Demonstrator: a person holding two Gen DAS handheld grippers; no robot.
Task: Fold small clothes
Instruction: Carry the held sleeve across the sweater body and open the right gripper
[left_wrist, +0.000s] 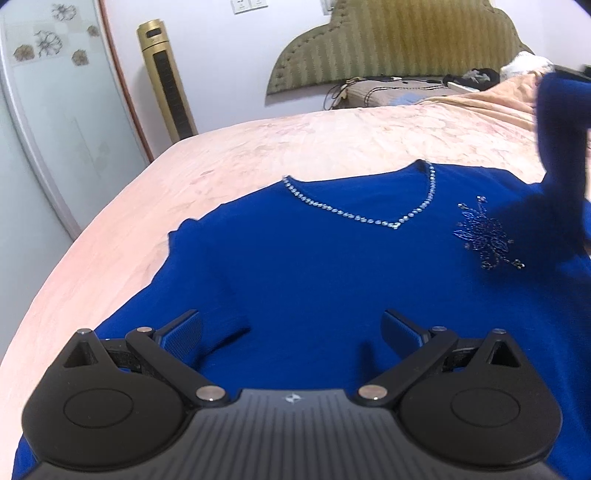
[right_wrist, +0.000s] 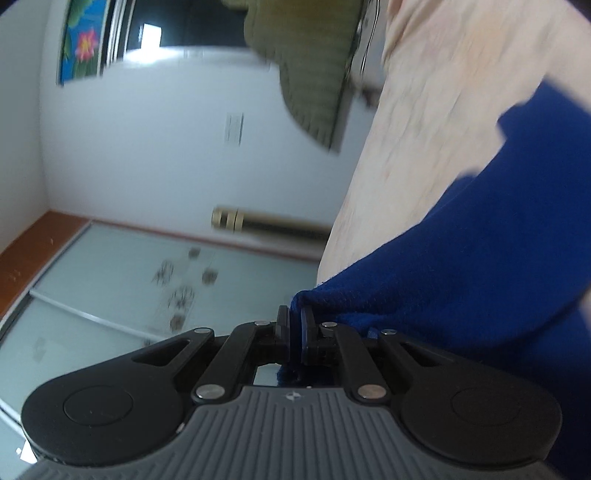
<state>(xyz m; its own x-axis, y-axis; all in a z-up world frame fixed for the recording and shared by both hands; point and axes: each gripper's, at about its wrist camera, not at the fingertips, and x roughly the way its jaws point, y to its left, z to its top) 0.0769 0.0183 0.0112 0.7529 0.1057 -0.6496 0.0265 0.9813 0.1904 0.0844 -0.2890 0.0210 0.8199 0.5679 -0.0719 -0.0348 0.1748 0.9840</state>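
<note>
A royal-blue V-neck sweater (left_wrist: 314, 258) with a rhinestone neckline and a beaded flower lies front-up on the pink bed (left_wrist: 295, 140). My left gripper (left_wrist: 291, 332) is open and empty, hovering low over the sweater's lower body. My right gripper (right_wrist: 295, 321) is shut on the edge of the sweater's sleeve (right_wrist: 461, 266) and holds it lifted, rolled sideways. That lifted sleeve shows blurred at the right edge of the left wrist view (left_wrist: 561, 147).
A green padded headboard (left_wrist: 399, 44) and cluttered bedside items (left_wrist: 388, 86) stand at the far end. A gold tower fan (left_wrist: 166, 77) and a frosted glass wardrobe door (left_wrist: 48, 122) are left of the bed.
</note>
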